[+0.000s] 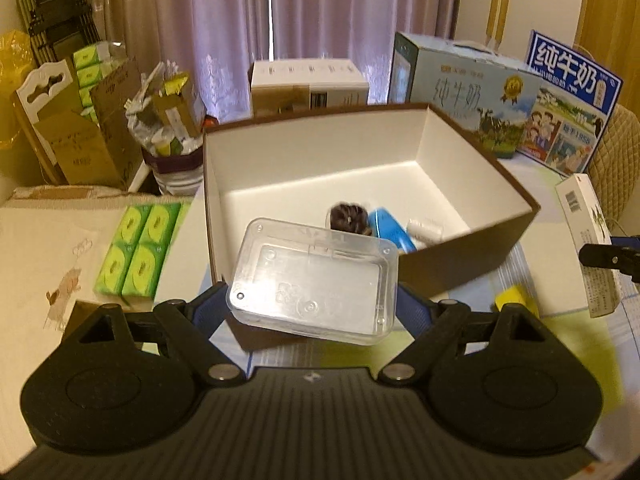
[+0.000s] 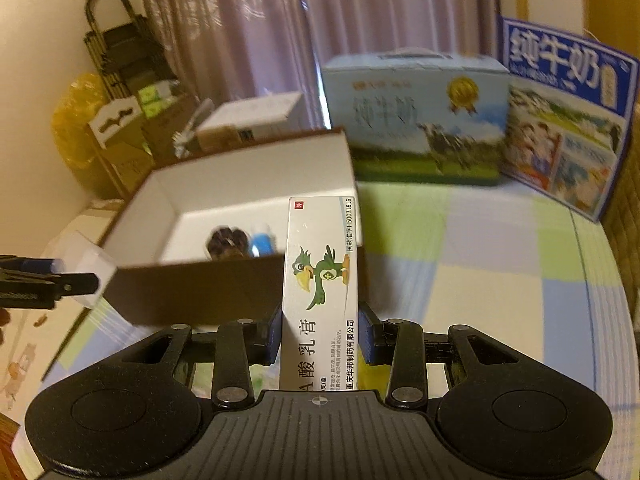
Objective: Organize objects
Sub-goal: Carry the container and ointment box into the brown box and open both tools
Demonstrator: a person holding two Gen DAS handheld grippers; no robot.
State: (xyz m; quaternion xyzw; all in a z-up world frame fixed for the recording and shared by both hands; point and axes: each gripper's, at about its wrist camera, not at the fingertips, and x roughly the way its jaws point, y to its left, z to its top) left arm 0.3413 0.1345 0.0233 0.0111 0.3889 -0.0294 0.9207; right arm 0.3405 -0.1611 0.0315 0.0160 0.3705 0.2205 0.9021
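Left gripper (image 1: 312, 308) clamps a clear rectangular plastic case (image 1: 314, 282) and right gripper (image 2: 320, 334) clamps a white cardboard ointment carton (image 2: 320, 280), both poised toward the brown white-lined open box (image 1: 460, 256) at twelve o'clock, evidently for depositing.

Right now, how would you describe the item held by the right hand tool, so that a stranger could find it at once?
Find the big brown box with white inside walls on the checked tablecloth. At its near right corner, the right gripper clamps a slim white carton standing upright. Unlike the clear plastic case nearby, it shows a green cartoon bird.
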